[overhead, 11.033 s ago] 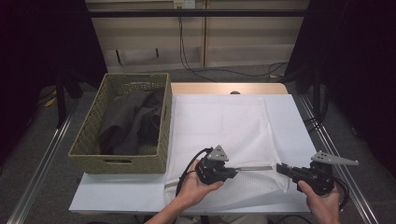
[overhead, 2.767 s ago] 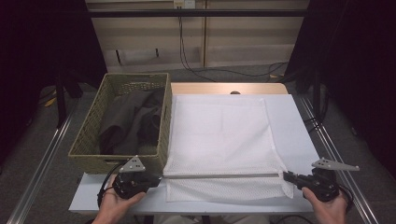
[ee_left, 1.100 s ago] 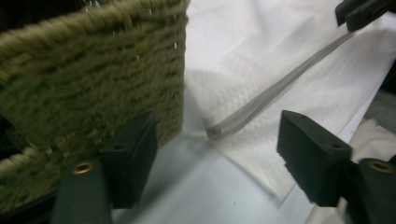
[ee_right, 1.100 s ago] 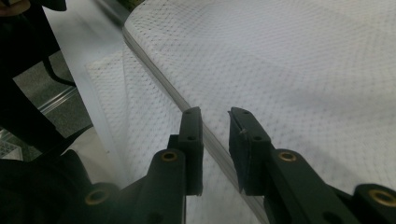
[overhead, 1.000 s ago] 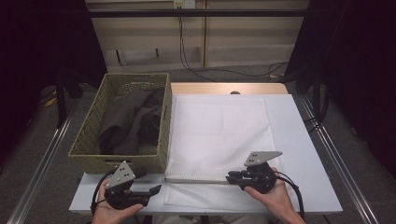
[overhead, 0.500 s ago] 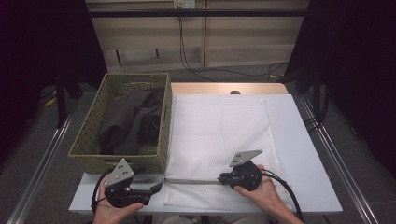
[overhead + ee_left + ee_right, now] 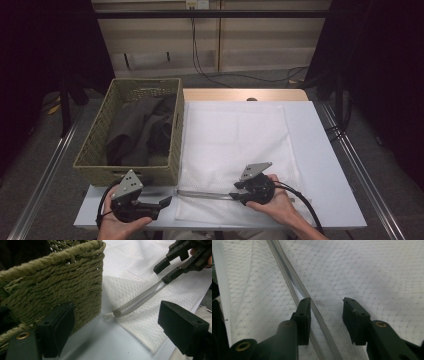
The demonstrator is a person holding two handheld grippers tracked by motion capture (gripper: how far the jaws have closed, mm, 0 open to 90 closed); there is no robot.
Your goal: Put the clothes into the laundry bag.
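A white mesh bag (image 7: 235,140) lies flat on the table, and its grey zipper (image 7: 205,194) runs along the near edge. My right gripper (image 7: 236,192) sits at the zipper's right end, open, jaws pointing left. In the right gripper view the zipper (image 7: 287,272) passes just inside the left jaw of my right gripper (image 7: 327,302), ungripped. My left gripper (image 7: 165,204) is at the near left, open, in front of the basket. In the left gripper view, my left gripper (image 7: 116,312) frames the zipper's end (image 7: 117,313), with the right gripper (image 7: 162,272) farther off.
A woven green basket (image 7: 95,145) holding dark clothes (image 7: 140,130) stands at the left, its front wall (image 7: 62,285) close to my left gripper. The white table (image 7: 325,165) shows bare to the right of the bag. Cables trail from both grippers.
My right gripper has travelled left along the zipper from the bag's right edge to its middle, so the grey strip between the grippers is shorter. The left gripper has stayed at the near left.
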